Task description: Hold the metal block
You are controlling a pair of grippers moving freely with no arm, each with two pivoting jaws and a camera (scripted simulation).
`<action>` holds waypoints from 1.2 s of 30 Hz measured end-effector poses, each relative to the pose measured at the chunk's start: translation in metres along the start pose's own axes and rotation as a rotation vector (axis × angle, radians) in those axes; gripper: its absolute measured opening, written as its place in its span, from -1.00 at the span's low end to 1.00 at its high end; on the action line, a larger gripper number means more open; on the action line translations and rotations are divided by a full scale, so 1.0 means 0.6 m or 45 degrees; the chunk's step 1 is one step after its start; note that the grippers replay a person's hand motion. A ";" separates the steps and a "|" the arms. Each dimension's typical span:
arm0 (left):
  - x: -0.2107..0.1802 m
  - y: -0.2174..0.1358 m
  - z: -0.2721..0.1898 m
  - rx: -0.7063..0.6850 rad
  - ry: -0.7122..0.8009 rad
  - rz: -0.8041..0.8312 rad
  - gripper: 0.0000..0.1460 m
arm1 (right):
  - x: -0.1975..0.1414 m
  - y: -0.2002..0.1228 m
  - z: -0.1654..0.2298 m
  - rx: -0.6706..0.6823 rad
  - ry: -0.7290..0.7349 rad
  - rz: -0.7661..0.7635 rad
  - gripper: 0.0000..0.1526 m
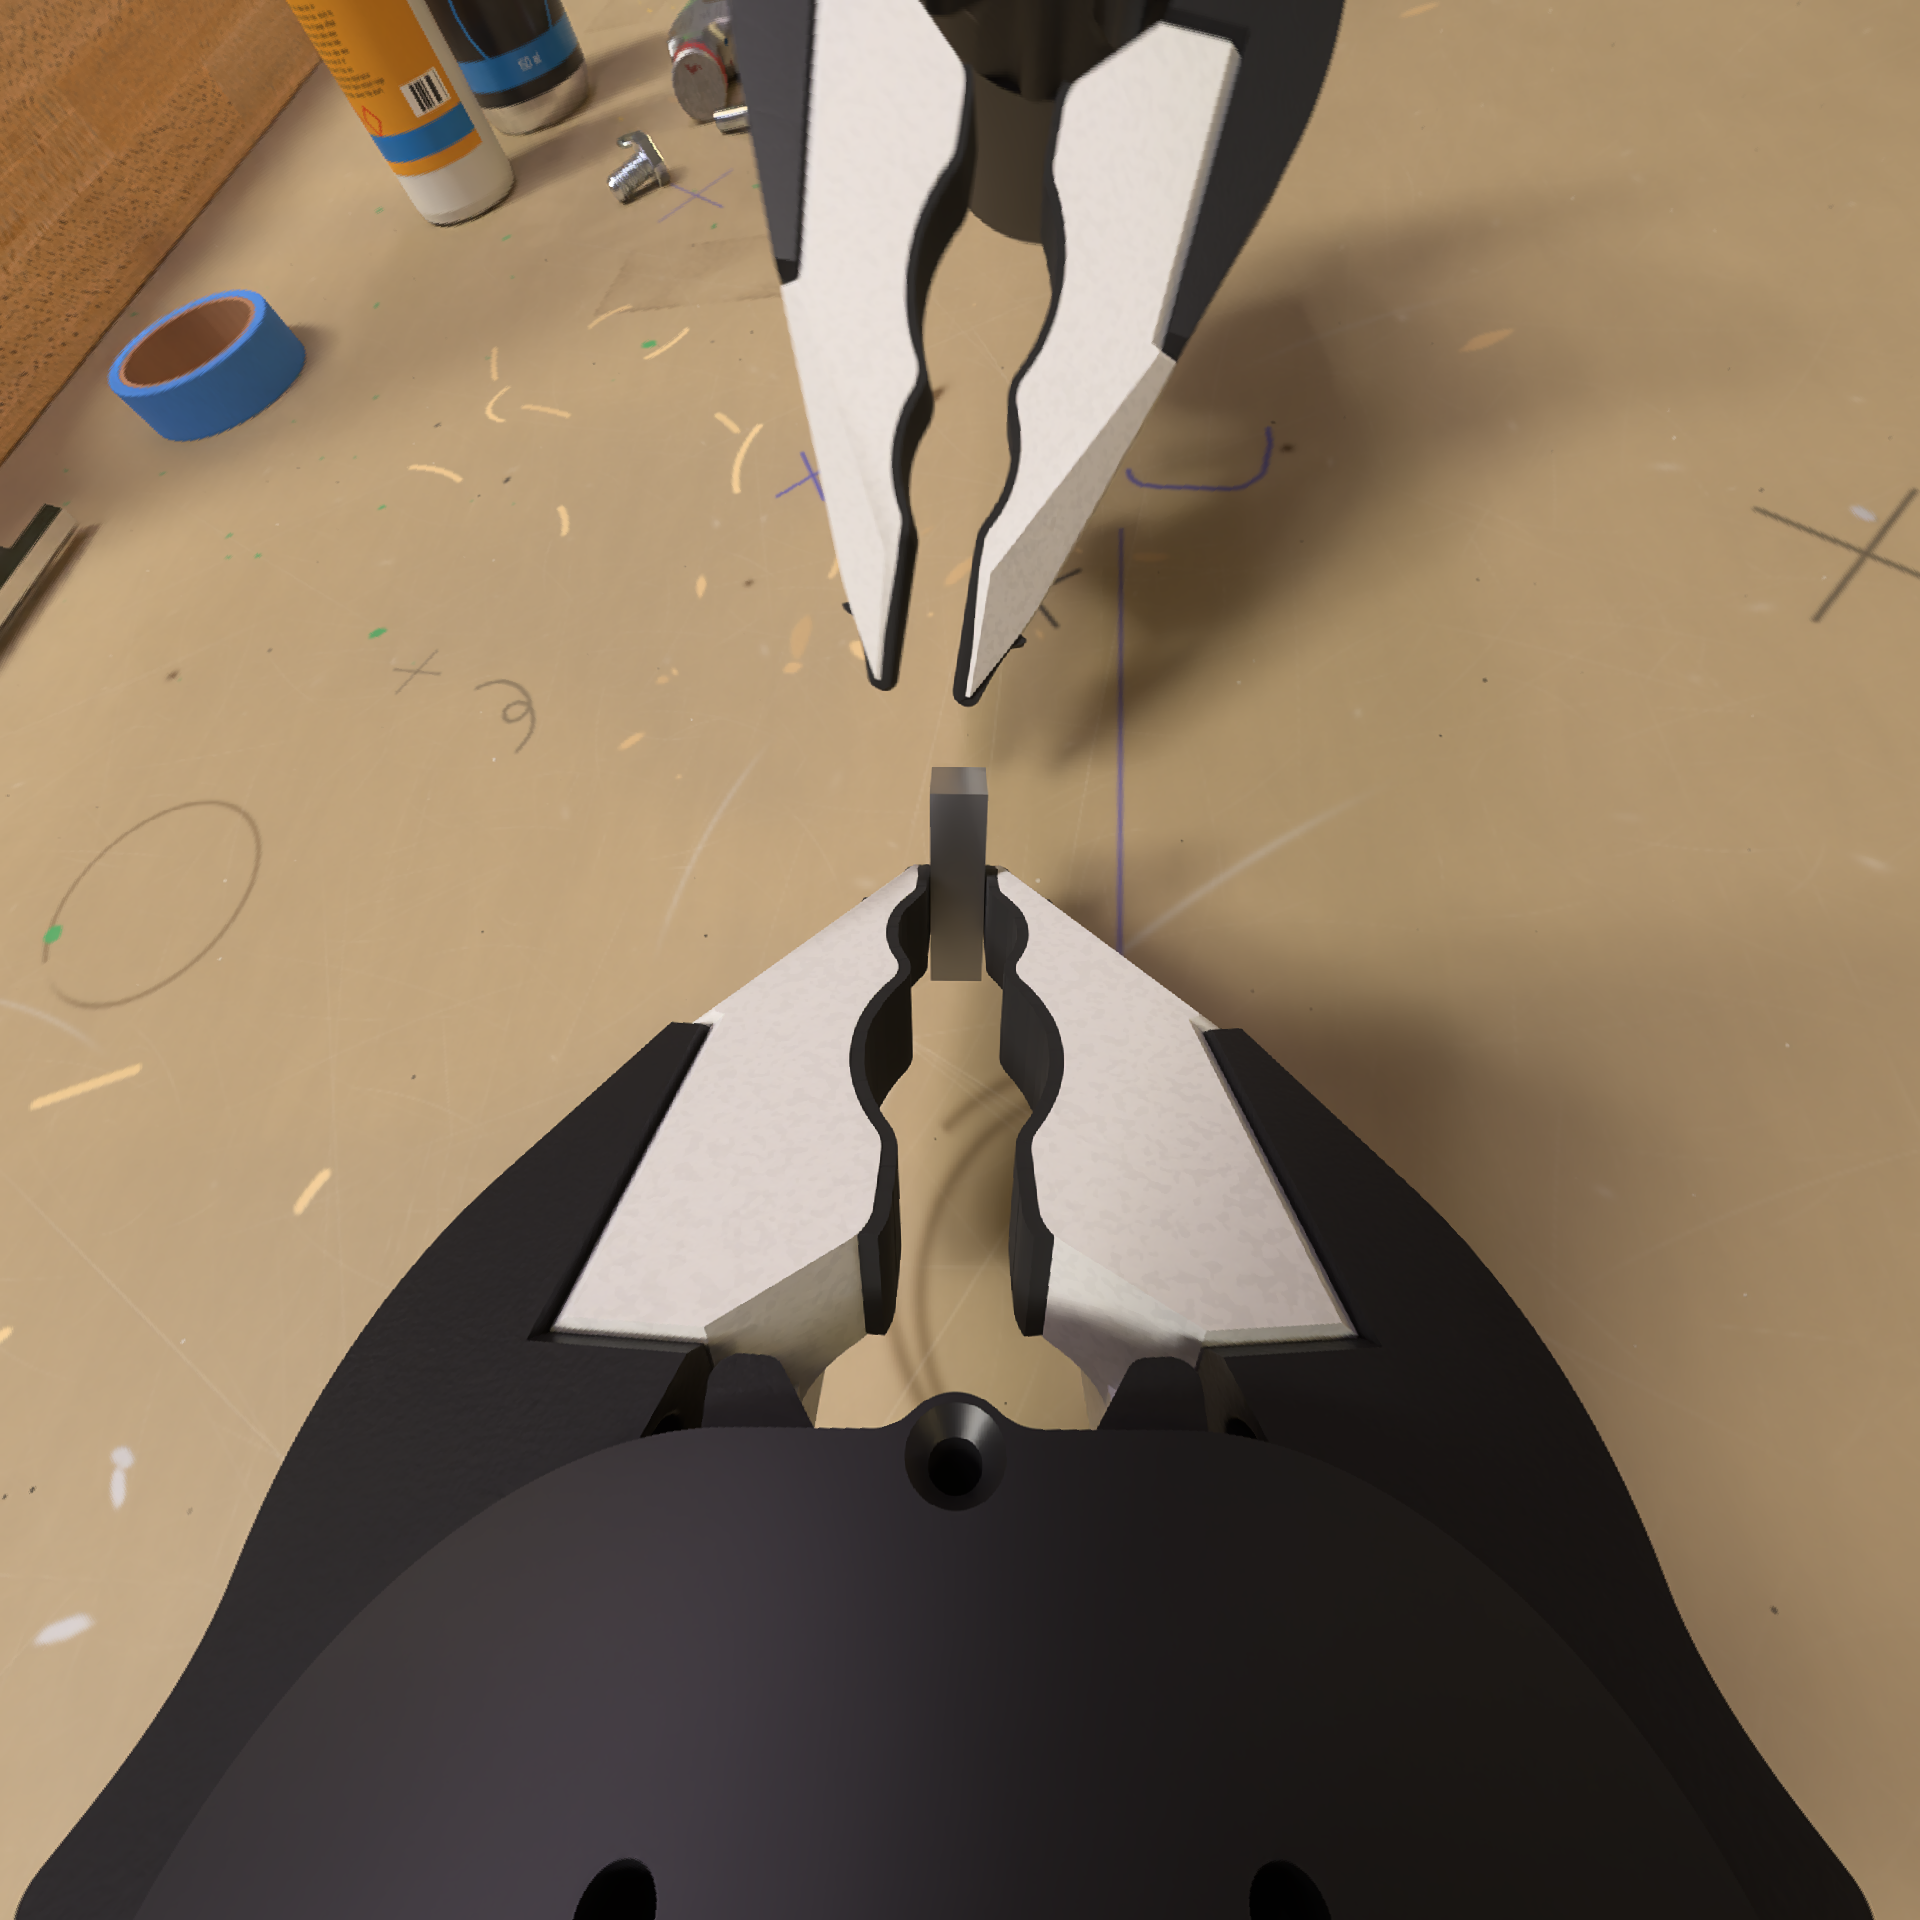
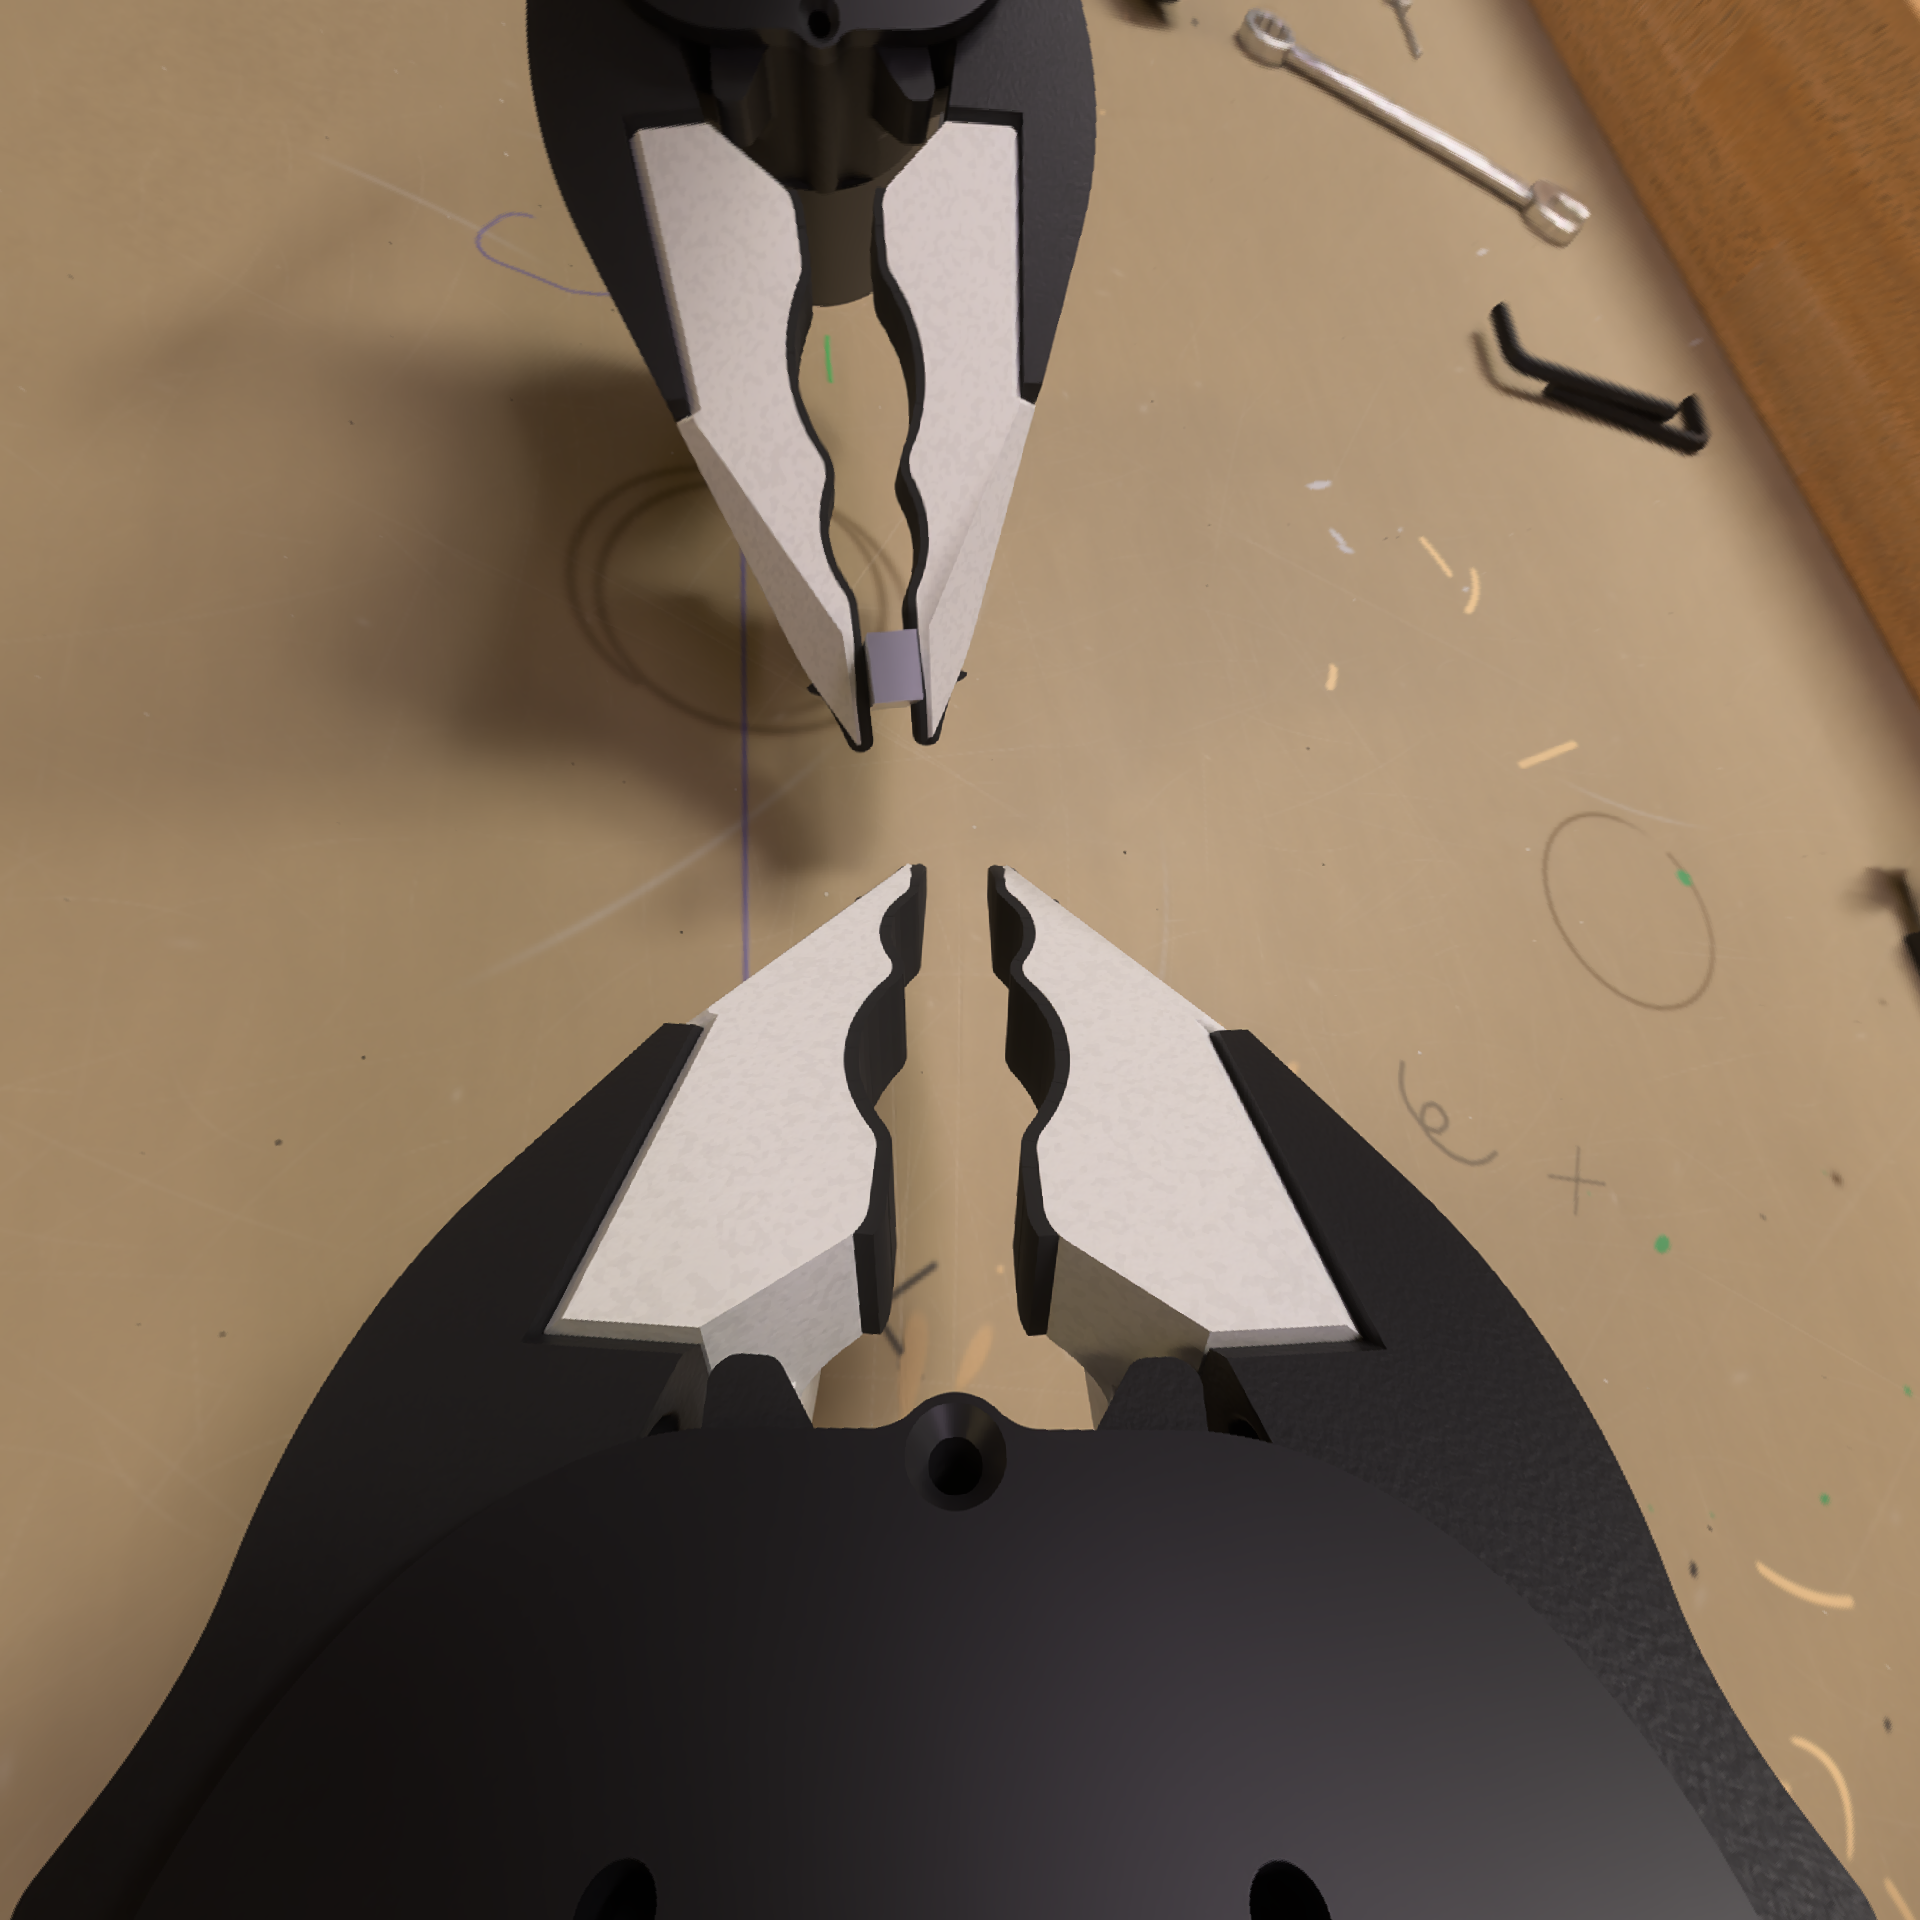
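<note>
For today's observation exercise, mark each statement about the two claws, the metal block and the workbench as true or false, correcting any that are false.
1. The left claw grips the metal block between its fingertips. True.
2. The right claw holds the block too. False: it holds nothing, its fingers slightly apart.
3. The two claws point toward each other. True.
4. The blue tape roll is clamped in a claw. False: it lies on the bench.
5. A silver wrench lies on the bench. True.
</note>
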State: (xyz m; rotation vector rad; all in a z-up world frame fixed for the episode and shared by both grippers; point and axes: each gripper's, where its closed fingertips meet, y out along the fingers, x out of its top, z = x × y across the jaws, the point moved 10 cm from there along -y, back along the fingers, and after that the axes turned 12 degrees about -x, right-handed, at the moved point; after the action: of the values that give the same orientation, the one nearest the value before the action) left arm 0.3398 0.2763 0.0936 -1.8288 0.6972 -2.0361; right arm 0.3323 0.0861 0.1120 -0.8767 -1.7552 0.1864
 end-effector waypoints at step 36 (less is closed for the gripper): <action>-0.002 0.009 0.010 -0.043 -0.043 0.000 -0.88 | -0.027 -0.004 -0.004 -0.003 -0.019 0.043 -0.87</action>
State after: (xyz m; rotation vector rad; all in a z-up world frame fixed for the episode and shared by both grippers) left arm 0.3455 0.2713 0.0900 -1.8769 0.7264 -2.0001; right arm 0.3352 0.0734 0.1015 -0.9093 -1.7555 0.2131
